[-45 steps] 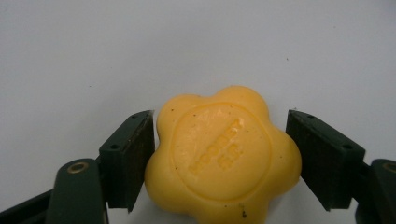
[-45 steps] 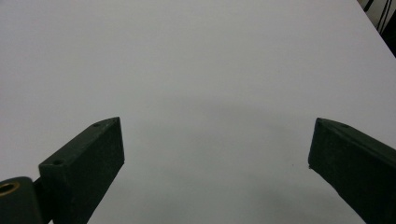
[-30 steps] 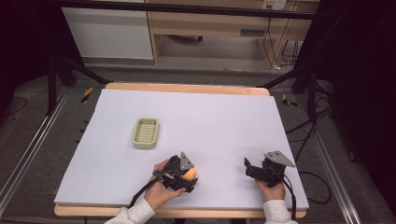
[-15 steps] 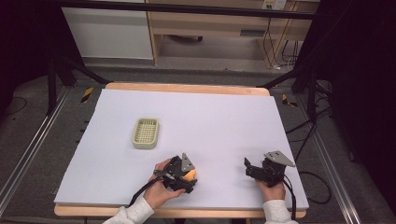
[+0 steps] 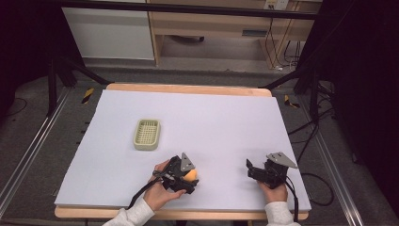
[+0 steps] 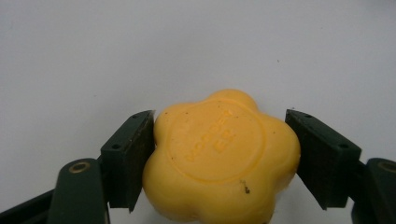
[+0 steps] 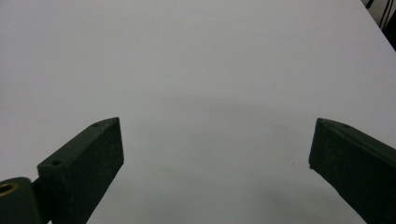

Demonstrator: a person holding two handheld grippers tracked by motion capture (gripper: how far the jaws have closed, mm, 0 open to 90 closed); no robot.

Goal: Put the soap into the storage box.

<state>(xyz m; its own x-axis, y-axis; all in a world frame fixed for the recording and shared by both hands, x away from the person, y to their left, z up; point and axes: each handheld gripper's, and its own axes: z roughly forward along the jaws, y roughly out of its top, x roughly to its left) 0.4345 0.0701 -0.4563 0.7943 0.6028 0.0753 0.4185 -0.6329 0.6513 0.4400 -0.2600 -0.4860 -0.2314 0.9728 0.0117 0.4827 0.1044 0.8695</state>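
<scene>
A yellow flower-shaped soap bar (image 6: 219,158) with an embossed round stamp sits between the two black jaws of my left gripper (image 6: 218,140), and both jaws press its sides. In the high view the soap (image 5: 191,174) and the left gripper (image 5: 188,179) are low over the white table sheet near the front edge, left of centre. My right gripper (image 5: 250,170) rests near the front right, its jaws pointing left. In its own view the right gripper (image 7: 215,149) stands wide open with only bare sheet between the jaws.
A pale green slotted basket (image 5: 147,133) lies on the white sheet (image 5: 221,117), behind and to the left of the left gripper. The table's wooden edge (image 5: 188,88) runs along the back. Dark stands and cables flank both sides.
</scene>
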